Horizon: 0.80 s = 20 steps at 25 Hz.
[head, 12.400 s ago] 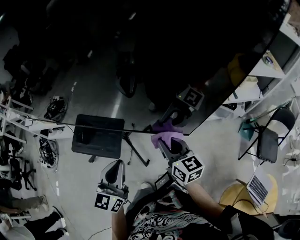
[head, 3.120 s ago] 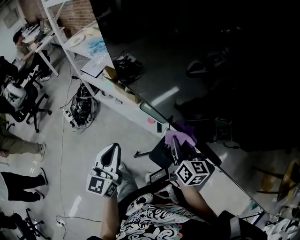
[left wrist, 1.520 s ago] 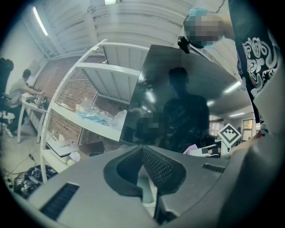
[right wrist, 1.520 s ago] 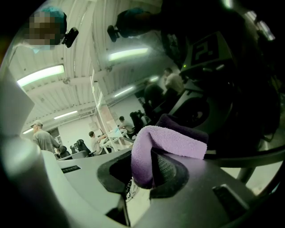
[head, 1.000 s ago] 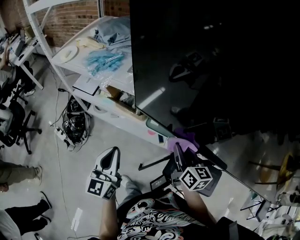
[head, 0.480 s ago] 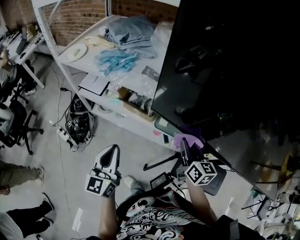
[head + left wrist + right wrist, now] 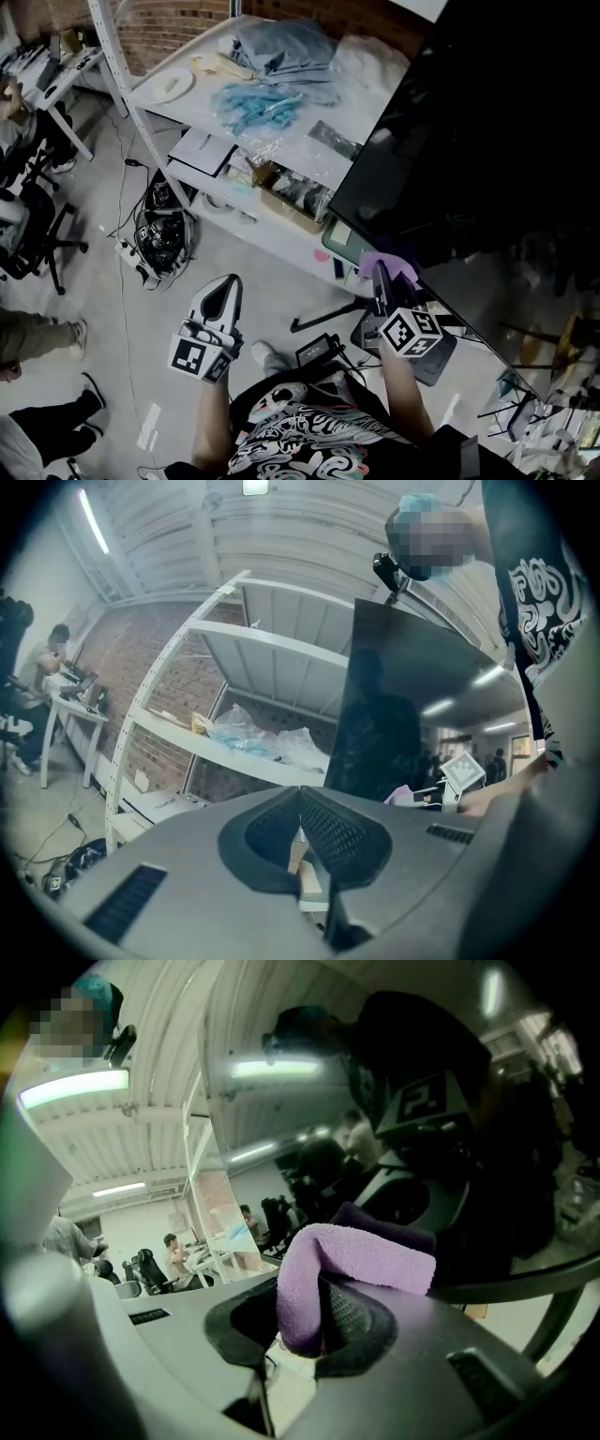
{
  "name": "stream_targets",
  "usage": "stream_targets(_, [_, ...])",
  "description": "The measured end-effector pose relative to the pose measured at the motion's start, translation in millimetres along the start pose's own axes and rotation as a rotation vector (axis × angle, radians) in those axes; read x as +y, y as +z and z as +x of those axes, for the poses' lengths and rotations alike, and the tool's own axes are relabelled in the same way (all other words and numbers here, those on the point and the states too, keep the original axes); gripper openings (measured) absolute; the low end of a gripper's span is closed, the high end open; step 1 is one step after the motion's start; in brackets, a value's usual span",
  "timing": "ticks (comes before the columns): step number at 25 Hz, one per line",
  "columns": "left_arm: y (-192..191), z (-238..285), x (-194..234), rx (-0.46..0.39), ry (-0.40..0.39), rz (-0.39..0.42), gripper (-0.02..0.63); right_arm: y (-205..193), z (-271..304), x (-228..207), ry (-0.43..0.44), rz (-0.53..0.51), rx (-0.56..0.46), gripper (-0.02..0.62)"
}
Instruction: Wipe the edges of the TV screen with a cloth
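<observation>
The big black TV screen (image 7: 487, 131) fills the upper right of the head view; its lower edge runs down to the right. My right gripper (image 7: 381, 270) is shut on a purple cloth (image 7: 388, 267) and holds it against that lower edge, close to the screen's bottom-left corner. In the right gripper view the purple cloth (image 7: 337, 1265) folds over the jaws, pressed to the dark screen (image 7: 441, 1119). My left gripper (image 7: 221, 292) hangs low at the left over the floor, away from the TV, shut with nothing in it. The left gripper view shows the screen (image 7: 394, 714) side-on.
A white shelf rack (image 7: 281, 103) with plastic bags, papers and boxes stands left of the TV. Cables and a power strip (image 7: 155, 239) lie on the floor. The TV stand's black legs (image 7: 323, 319) are near my feet. Seated people and chairs (image 7: 28, 225) occupy the far left.
My right gripper has slid the cloth leftward along the screen's lower edge, nearer the bottom-left corner. The view has swung, showing more of the shelf rack. My left gripper stays low and shut.
</observation>
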State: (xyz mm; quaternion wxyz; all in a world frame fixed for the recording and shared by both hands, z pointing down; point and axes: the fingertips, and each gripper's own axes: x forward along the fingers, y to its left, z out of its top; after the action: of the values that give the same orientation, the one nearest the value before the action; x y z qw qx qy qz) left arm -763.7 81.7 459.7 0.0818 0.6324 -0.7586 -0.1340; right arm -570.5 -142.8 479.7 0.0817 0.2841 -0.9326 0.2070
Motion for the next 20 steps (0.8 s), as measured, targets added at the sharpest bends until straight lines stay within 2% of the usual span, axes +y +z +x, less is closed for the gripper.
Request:
stream_targets(6, [7.3,-8.3,16.5,-0.018,0.008,-0.008,0.017,-2.8,11.8,9.3,-0.004,-0.007,-0.012,0.101])
stream_targets(11, [3.7,-13.6,20.5,-0.004,-0.004,0.019,0.017,-3.3,16.9,13.3,0.002,-0.002,-0.014,0.101])
stream_targets(20, [16.1,-14.3,15.3,-0.040,-0.012,-0.011,0.017,-2.1,21.9,20.2,0.005,-0.015,0.005,0.101])
